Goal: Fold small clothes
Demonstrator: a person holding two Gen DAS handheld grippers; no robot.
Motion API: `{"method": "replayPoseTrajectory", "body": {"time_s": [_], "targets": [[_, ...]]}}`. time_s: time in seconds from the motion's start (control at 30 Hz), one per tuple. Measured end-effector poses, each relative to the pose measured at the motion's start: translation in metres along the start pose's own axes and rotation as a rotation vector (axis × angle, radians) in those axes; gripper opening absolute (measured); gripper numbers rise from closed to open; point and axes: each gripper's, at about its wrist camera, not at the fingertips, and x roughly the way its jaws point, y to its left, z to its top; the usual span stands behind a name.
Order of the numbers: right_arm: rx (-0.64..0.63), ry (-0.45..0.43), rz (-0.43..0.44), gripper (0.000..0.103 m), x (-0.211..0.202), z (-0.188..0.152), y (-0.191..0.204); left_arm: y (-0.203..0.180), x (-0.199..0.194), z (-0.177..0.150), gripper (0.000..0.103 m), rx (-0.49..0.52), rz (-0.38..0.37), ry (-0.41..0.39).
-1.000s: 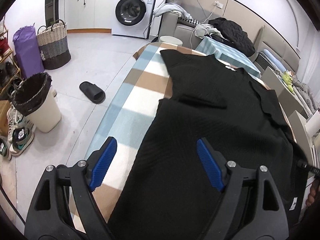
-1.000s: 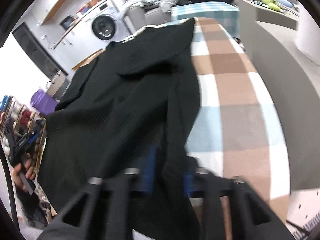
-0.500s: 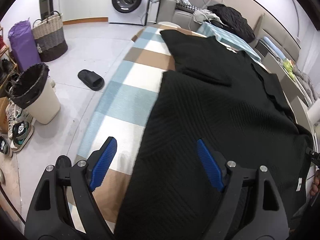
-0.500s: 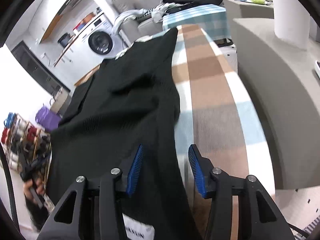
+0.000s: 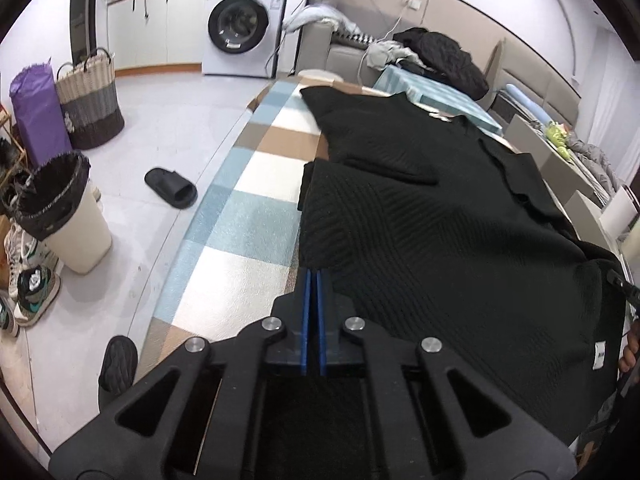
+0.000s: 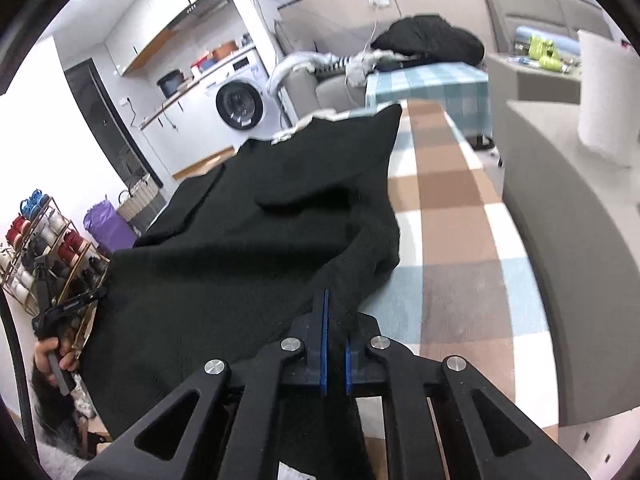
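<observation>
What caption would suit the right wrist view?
Right gripper pinching the black sweater's near edge on the checked table.

Left wrist view: close above near left hem of black sweater (image 5: 420, 216), facing down-forward toward far washing machine (image 5: 240, 26). Right wrist view: close above near right hem. Shared: sweater, checked tabletop (image 6: 448, 216), washing machine.
</observation>
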Motion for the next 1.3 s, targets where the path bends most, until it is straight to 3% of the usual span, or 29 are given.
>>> {"method": "replayPoseTrajectory", "body": {"time_s": [0.23,0.37,0.43,0.47,0.5,0.53,0.57,0.63,0.87,0.9,0.93,0.97,1.0,1.03,1.17,1.3], "targets": [[0.131,-0.037,0.065,0.005,-0.020,-0.013,-0.022,0.010,-0.031,-0.011,0.001,-0.018,-0.044,-0.045],[0.142,0.008,0.028,0.006,-0.018,-0.025,-0.028,0.017,-0.037,-0.018,0.001,-0.023,-0.058,-0.034],[0.145,0.051,0.034,0.014,-0.015,-0.028,-0.028,0.018,-0.034,-0.021,0.003,-0.019,-0.047,-0.013],[0.136,0.057,0.028,0.018,-0.016,-0.030,-0.027,0.018,-0.031,-0.023,0.009,-0.017,-0.038,0.006],[0.129,0.058,0.028,0.029,-0.018,-0.033,-0.026,0.018,-0.028,-0.024,0.014,-0.014,-0.027,0.022],[0.123,0.060,0.036,0.035,-0.020,-0.036,-0.025,0.018,-0.026,-0.026,0.027,-0.011,-0.017,0.038],[0.114,0.064,0.050,0.037,-0.021,-0.037,-0.024,0.019,-0.024,-0.028,0.041,-0.010,-0.014,0.044],[0.094,0.072,0.048,0.040,-0.022,-0.041,-0.021,0.018,-0.020,-0.031,0.051,-0.005,-0.011,0.050],[0.050,0.130,0.057,0.041,-0.011,-0.046,-0.014,0.009,0.001,-0.035,0.050,0.024,-0.021,0.101],[0.040,0.125,0.058,0.041,-0.010,-0.045,-0.011,0.007,0.003,-0.035,0.043,0.029,-0.019,0.103],[0.023,0.119,0.058,0.035,-0.010,-0.045,-0.008,0.006,0.006,-0.035,0.020,0.035,-0.019,0.103],[-0.003,0.110,0.061,0.027,-0.010,-0.044,-0.004,0.004,0.008,-0.035,0.008,0.042,-0.017,0.105],[-0.026,0.097,0.060,0.012,-0.011,-0.044,0.000,0.003,0.006,-0.034,0.007,0.045,-0.020,0.093],[-0.049,0.082,0.058,0.006,-0.013,-0.044,0.004,0.003,0.001,-0.034,0.005,0.046,-0.028,0.062],[-0.026,-0.034,0.043,0.004,-0.032,-0.037,0.000,0.010,-0.029,-0.034,0.004,0.028,-0.043,-0.034],[0.027,-0.069,0.084,0.004,-0.046,-0.037,-0.009,0.010,-0.060,-0.036,0.003,0.021,-0.058,-0.099]]}}
